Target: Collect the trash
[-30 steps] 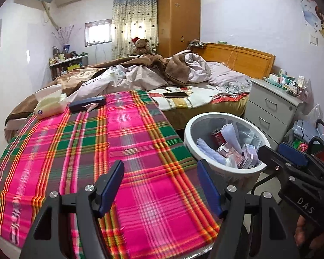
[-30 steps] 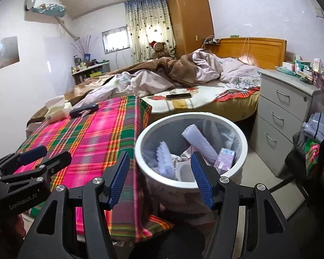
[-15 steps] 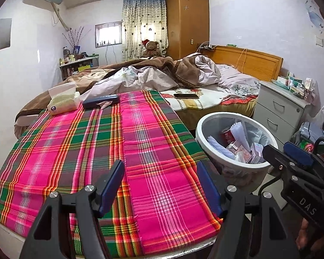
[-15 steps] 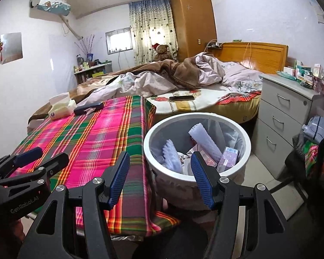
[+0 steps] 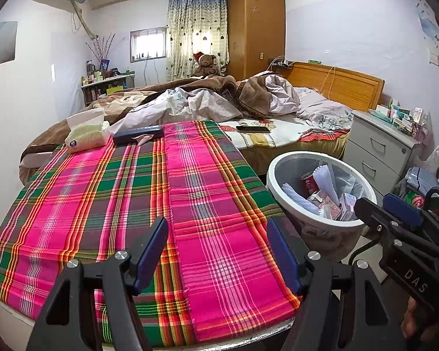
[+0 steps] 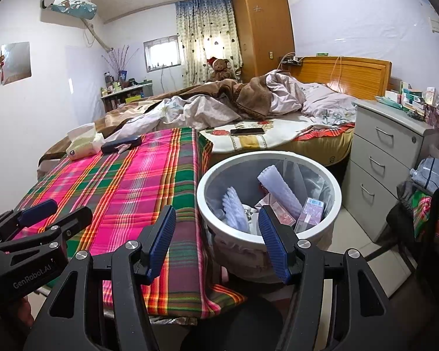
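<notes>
A white round bin (image 5: 281, 163) stands on the floor to the right of the table; it also shows in the right wrist view (image 6: 267, 156). It holds several pieces of trash: white wrappers (image 6: 278, 185), small boxes (image 6: 311, 210) and a red can (image 5: 308, 182). My left gripper (image 5: 218, 253) is open and empty above the near edge of the plaid tablecloth (image 5: 131, 193). My right gripper (image 6: 216, 239) is open and empty, in front of the bin's near rim. Each gripper shows at the edge of the other's view.
A tissue pack (image 5: 86, 134) and a dark case (image 5: 137, 135) lie at the table's far edge. Behind is an unmade bed (image 5: 219, 102) with a phone (image 5: 253, 129). A grey drawer unit (image 5: 380, 149) stands right of the bin, bags (image 6: 430, 204) beside it.
Both grippers have drawn back and up from the table and the bin, so both look smaller and farther. Both stay open and empty.
</notes>
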Available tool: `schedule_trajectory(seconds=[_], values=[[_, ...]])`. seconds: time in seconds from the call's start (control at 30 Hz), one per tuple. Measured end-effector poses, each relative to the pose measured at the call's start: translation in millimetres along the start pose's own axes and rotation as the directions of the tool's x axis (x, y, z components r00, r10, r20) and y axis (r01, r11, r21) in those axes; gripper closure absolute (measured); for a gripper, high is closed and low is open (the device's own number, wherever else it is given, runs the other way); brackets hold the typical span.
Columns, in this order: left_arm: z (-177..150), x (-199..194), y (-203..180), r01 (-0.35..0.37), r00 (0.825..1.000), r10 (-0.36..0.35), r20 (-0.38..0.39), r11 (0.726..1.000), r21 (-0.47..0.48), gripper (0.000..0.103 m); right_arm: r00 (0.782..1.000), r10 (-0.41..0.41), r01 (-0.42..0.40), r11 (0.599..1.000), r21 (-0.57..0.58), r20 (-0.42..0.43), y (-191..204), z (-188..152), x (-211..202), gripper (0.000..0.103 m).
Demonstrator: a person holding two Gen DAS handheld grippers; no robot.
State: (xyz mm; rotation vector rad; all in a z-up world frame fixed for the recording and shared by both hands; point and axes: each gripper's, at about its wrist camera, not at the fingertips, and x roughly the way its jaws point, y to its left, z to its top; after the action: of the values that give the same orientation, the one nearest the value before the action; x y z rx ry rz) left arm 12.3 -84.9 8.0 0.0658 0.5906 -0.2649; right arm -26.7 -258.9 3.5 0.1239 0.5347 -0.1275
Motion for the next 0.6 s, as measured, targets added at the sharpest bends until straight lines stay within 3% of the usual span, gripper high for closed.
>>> schedule_trajectory(seconds=[0.6], values=[[0.9, -2.2, 2.5, 0.001, 1.000, -0.001, -0.005, 1.000, -0.004, 0.032, 1.000, 0.006, -0.006, 1.000, 0.002, -0.001, 3.7, 0.9, -1.6, 0.043]])
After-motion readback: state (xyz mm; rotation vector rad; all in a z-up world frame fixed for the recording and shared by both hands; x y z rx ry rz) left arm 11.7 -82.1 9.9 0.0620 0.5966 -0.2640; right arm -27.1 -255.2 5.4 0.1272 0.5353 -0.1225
